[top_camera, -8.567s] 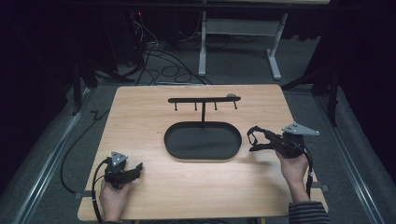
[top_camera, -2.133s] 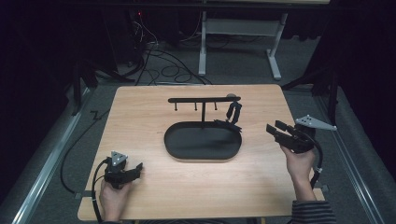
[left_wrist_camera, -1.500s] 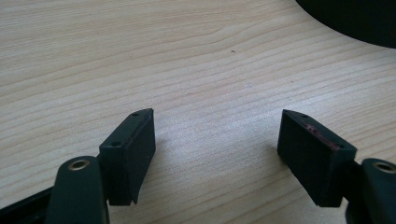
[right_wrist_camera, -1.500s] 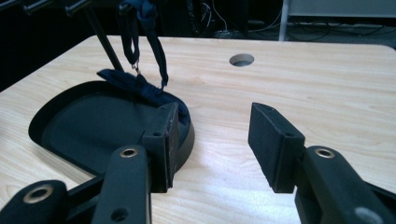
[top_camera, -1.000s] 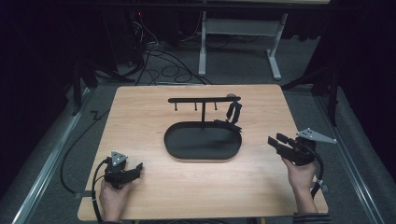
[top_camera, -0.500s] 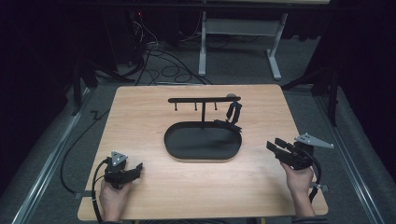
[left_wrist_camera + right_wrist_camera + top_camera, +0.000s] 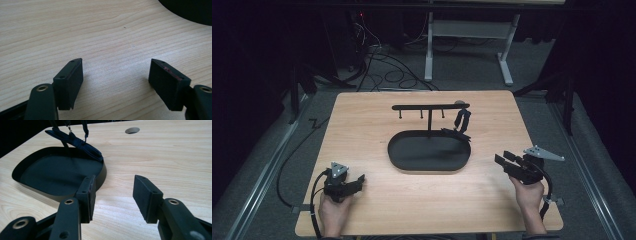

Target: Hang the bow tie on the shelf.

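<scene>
A black oval tray (image 7: 398, 159) sits mid-table with a thin black T-shaped rack (image 7: 430, 106) rising from its far side. A dark strap-like item (image 7: 460, 122) hangs from the rack's right end, its lower part lying on the tray rim (image 7: 101, 173); in the right gripper view this dark item (image 7: 75, 140) looks like folded navy fabric. My right gripper (image 7: 500, 159) is open and empty, low over the wood right of the tray, its jaws (image 7: 115, 187) pointing at the rim. My left gripper (image 7: 357, 181) rests open and empty at the front left (image 7: 116, 72).
The wooden table (image 7: 362, 125) has a round cable hole (image 7: 132, 130) beyond the tray. A curve of the tray (image 7: 190, 12) shows at the top right of the left gripper view. Cables and a desk frame (image 7: 472, 35) lie on the dark floor behind.
My right gripper, earlier at the tray's right end with a dark item, has let it go on the rack and drawn back to the front right. The left gripper has not moved.
</scene>
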`<state>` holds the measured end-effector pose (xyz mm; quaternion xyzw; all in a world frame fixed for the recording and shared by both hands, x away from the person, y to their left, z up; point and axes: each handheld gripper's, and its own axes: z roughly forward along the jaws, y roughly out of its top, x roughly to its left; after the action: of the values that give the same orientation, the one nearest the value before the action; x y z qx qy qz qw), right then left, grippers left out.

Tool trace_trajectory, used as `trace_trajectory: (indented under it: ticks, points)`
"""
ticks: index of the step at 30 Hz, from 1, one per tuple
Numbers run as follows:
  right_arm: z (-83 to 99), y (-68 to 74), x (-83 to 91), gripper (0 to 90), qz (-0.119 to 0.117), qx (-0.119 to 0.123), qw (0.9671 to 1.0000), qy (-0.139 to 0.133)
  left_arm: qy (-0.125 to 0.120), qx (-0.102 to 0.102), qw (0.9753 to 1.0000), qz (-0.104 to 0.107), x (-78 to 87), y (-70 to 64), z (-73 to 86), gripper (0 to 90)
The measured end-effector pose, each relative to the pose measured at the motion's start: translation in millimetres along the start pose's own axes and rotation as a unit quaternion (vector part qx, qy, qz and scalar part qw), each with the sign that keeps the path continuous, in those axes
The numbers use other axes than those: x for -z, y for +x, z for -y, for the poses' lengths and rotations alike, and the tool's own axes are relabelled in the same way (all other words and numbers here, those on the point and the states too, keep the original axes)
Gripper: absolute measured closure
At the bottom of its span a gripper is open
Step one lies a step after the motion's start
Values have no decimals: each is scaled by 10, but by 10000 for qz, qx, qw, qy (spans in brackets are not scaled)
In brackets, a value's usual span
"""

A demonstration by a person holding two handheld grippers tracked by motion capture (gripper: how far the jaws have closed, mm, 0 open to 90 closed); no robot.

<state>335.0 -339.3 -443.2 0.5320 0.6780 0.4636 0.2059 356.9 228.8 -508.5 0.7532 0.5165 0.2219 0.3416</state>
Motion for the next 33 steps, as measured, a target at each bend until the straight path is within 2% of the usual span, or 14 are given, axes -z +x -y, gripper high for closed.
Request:
trace_trajectory:
  ticks: [8,21,32,33]
  points:
    - [43,-1,8,559,21,-29,10000,-20,-1,1,10000,0,0,0,0,282]
    - [183,53,-112,560,-55,-90,9998,163,-2,2,10000,0,0,0,0,282]
    - [272,127,-228,560,-99,-28,9994,344,-1,1,10000,1,0,0,0,282]
    - [275,137,-237,560,-76,32,9993,359,0,0,10000,0,0,0,0,282]
